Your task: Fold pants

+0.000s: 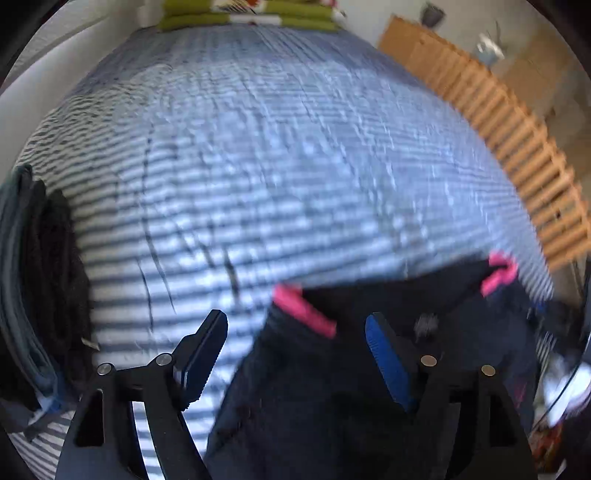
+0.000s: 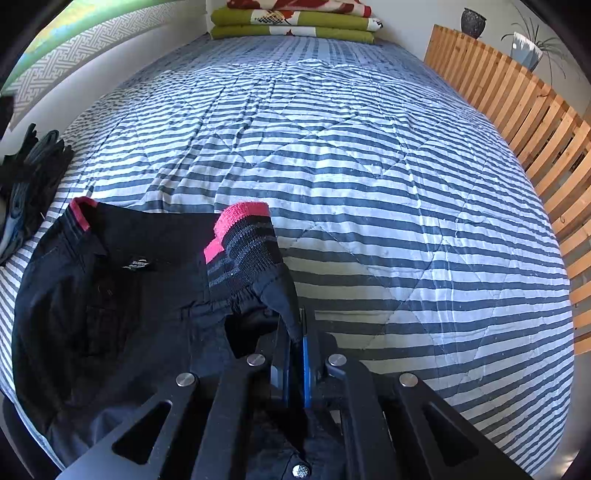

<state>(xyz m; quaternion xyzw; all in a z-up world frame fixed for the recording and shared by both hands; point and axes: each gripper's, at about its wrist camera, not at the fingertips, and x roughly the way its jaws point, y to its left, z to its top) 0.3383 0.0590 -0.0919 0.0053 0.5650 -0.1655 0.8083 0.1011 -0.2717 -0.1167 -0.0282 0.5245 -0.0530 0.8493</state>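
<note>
Pants (image 2: 122,295), black with pink trim, lie crumpled on the striped bed cover (image 2: 369,184) in the lower left of the right wrist view. Their ribbed waistband with its pink edge stands up near the centre of that frame, and a flap of black cloth runs down from it into the right gripper (image 2: 295,343). Its fingers are pressed together on that flap, with only a thin slit between the blue pads.

In the left wrist view, which is blurred, the left gripper (image 1: 295,354) sits at the bottom of the frame with its fingers (image 1: 384,354) spread wide. The pants fill the lower middle and right of that frame, under and between the fingers, but neither pad presses on them; nothing is held.

Dark clothes (image 2: 33,177) are piled at the left edge of the bed. Folded green blankets (image 2: 291,26) lie at the top centre, at the far end of the bed. A slatted wooden rail (image 2: 535,122) runs down the right side, with a dark vase (image 2: 473,22) and a plant (image 2: 528,44) behind it.
</note>
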